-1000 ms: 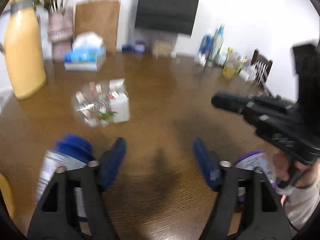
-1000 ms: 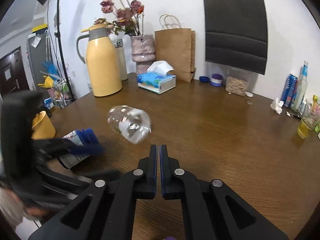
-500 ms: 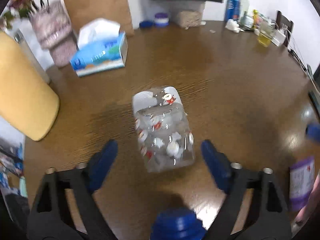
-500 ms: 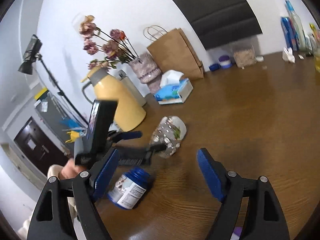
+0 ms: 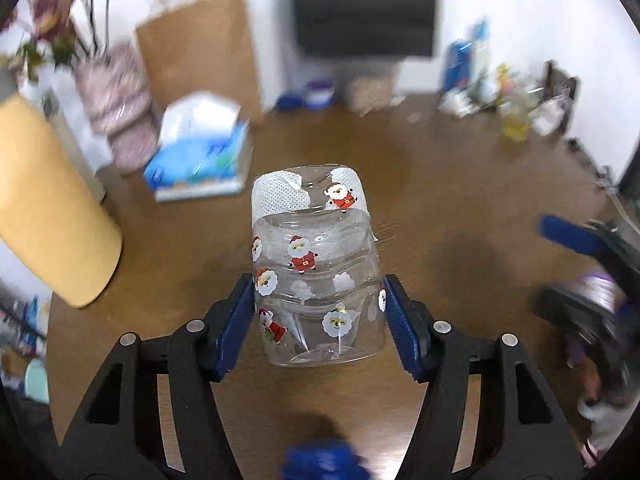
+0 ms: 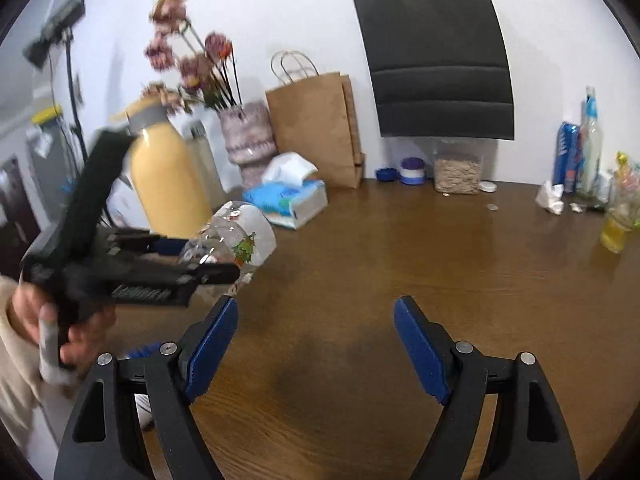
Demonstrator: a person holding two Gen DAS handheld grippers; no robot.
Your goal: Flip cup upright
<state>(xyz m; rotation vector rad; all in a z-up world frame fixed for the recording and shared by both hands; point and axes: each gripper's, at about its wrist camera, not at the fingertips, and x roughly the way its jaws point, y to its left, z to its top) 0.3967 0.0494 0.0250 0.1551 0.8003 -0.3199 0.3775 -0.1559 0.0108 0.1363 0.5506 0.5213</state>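
Clear cup [image 5: 316, 276] clamped sideways in left gripper [image 5: 320, 312], seemingly lifted off table [image 6: 400, 260] for turning. Right gripper [image 6: 316, 344] spread wide, empty, clear of the work.

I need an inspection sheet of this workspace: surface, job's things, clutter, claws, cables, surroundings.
Surface: brown wooden table, glossy.
Job's things: clear Santa-print cup, tilted, held off the table, not upright.
Clutter: yellow thermos, tissue box, brown paper bag, flower vase, oats jar.
Claws: left claw closed on the cup; right claw open, empty.
Cables: nothing seen.
Surroundings: white wall, black bag.
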